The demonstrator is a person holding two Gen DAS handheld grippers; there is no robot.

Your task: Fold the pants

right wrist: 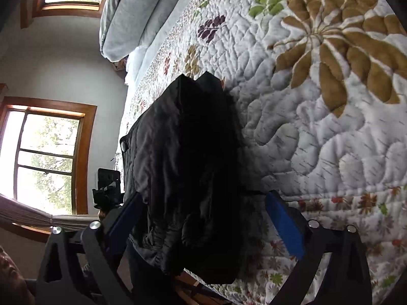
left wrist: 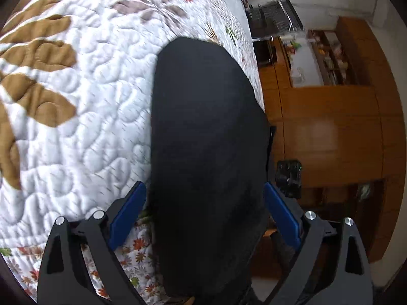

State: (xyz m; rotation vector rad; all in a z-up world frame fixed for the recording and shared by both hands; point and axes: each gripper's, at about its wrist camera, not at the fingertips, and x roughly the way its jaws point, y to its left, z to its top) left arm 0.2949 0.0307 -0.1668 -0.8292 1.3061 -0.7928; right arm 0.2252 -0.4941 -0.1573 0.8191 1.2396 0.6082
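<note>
Black pants (left wrist: 203, 101) lie folded into a long narrow bundle along the edge of a bed, on a white flowered quilt (left wrist: 89, 101). My left gripper (left wrist: 203, 185) stands with its blue pads wide apart, and the near end of the bundle fills the gap between them. In the right wrist view the pants (right wrist: 183, 139) show their waistband with a metal snap (right wrist: 124, 147) at the left. My right gripper (right wrist: 204, 194) is open wide around that end. Its right pad stands clear of the cloth and the left finger lies partly behind it.
The quilt (right wrist: 318, 139) stretches far to one side of the pants. Grey pillows (right wrist: 127, 20) lie at the head of the bed. Past the bed's edge are wooden cabinets (left wrist: 330, 127), a window (right wrist: 45, 157) and a small black device (right wrist: 108, 190).
</note>
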